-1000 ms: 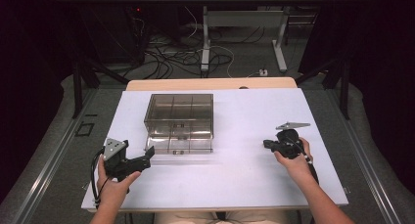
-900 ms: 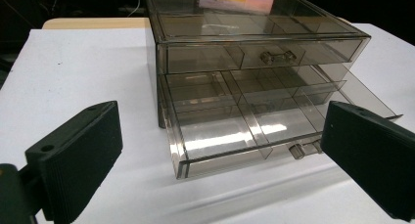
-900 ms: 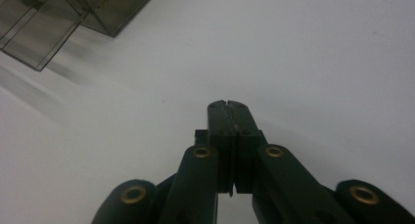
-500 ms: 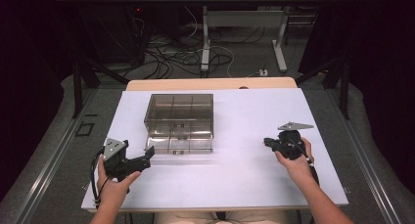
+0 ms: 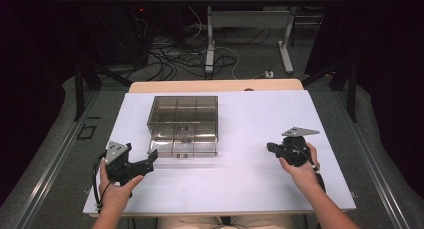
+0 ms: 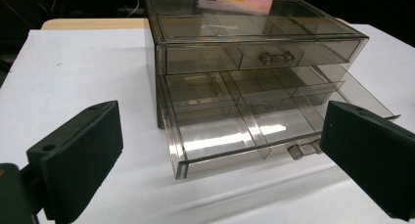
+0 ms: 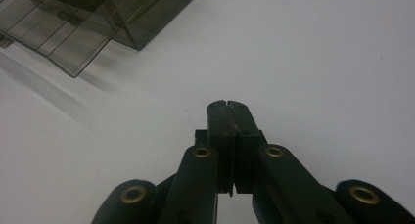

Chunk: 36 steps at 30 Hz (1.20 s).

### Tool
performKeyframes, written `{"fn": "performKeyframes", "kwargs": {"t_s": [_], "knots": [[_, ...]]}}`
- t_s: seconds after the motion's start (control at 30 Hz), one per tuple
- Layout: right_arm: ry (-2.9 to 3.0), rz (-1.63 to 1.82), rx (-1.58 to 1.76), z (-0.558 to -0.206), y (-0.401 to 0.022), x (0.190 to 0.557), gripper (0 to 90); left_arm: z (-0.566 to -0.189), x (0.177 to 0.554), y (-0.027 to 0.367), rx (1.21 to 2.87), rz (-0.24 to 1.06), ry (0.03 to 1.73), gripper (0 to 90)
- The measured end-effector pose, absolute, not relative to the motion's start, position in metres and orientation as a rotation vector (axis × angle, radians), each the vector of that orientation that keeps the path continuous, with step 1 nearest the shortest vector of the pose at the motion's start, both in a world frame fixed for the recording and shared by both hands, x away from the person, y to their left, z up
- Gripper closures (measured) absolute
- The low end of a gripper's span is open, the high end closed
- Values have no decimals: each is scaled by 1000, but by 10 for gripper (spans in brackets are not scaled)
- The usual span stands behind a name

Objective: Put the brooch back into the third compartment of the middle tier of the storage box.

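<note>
Betw. both tongs: drawer box (image 5: 183,124), bottom drawer (image 6: 235,136) out.

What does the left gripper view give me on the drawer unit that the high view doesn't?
Left gripper view: the drawer fronts side-on, the upper drawer shut with its handle showing, the lower drawer pulled out, its dividers visible, between the open left gripper's pads. High view: both hands, the shut right gripper apart from the unit, and the floor cables. Both: the smoky clear drawer unit on the white table.
</note>
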State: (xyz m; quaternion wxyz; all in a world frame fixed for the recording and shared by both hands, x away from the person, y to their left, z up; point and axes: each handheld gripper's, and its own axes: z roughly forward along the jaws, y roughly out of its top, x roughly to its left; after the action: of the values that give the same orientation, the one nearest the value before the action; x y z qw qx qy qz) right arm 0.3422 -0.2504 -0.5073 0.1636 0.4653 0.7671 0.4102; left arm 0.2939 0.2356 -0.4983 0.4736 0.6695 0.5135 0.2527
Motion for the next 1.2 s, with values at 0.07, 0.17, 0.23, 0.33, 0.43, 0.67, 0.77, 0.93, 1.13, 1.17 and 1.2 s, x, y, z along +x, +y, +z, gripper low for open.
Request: {"fn": "performKeyframes", "kwargs": {"t_s": [0.07,0.17,0.23,0.33,0.43,0.67,0.77,0.93,1.13,1.17,1.2], "knots": [[2190,1172,1322,-507,-249,341,899,-498,294,236,1639,618,1256,25],[2207,1177,1304,-506,-245,339,899,-498,294,235,1641,618,1254,25],[2216,1178,1283,-505,-243,338,899,-498,294,235,1641,619,1253,25],[2227,1182,1281,-505,-239,336,899,-498,294,235,1642,618,1253,25],[2238,1183,1275,-504,-236,335,899,-499,294,235,1645,611,1254,25],[2259,1202,1260,-503,-228,332,899,-499,294,235,1646,608,1255,25],[2272,1206,1245,-502,-225,332,899,-499,294,235,1646,610,1254,25],[2303,1228,1234,-499,-218,331,899,-499,295,234,1647,609,1253,25],[2320,1257,1196,-495,-209,330,899,-499,295,233,1648,608,1253,25],[2324,1257,1196,-494,-208,329,899,-499,295,233,1648,608,1253,25],[2331,1260,1194,-493,-207,329,899,-499,294,233,1648,609,1252,25]]}}
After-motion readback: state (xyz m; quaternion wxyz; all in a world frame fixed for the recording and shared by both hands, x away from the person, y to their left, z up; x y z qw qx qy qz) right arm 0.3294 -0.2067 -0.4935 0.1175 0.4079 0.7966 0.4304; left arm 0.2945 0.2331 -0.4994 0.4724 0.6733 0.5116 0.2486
